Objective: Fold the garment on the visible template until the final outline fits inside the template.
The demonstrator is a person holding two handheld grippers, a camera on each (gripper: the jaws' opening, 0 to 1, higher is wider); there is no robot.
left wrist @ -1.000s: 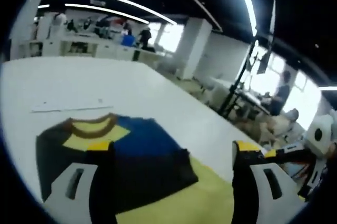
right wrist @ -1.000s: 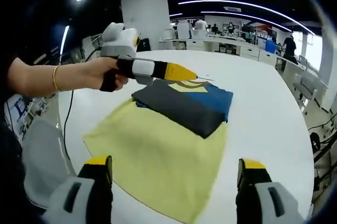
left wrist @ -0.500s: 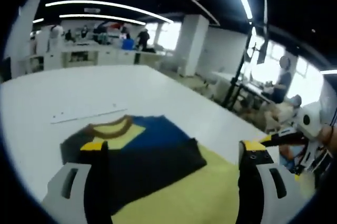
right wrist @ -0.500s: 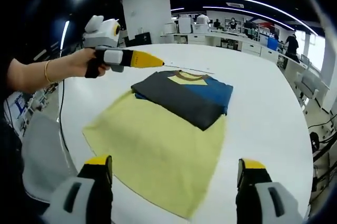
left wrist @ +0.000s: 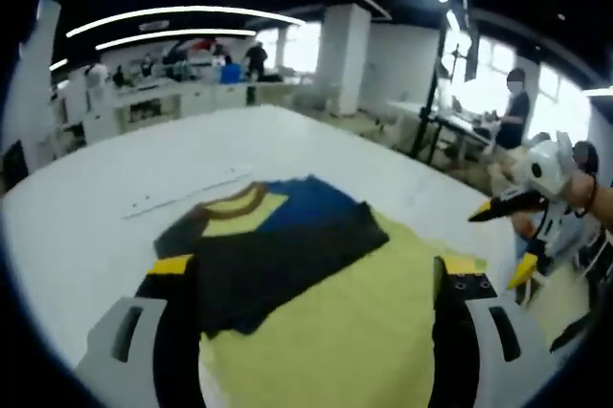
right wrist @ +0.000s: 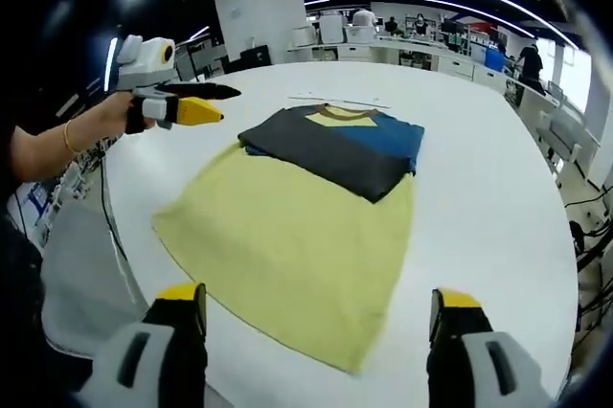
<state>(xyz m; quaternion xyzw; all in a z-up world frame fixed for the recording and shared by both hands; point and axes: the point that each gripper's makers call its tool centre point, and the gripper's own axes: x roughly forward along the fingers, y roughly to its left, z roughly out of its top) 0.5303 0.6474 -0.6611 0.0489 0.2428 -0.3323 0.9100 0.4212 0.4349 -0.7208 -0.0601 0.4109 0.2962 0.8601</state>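
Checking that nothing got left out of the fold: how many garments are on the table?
1: a folded shirt lying on the far end of the yellow template cloth, collar away from the right gripper. Nothing else like clothing shows on the white table.

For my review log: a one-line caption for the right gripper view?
Folded T-shirt lies on yellow template; both grippers open, off it.

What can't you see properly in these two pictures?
- Yellow template: its far end lies under the folded garment in the right gripper view.
- Left gripper view: the template's near edge is hidden behind the left gripper.
- White strip beyond the garment: too blurred to identify.
- People at the far desks: too small.
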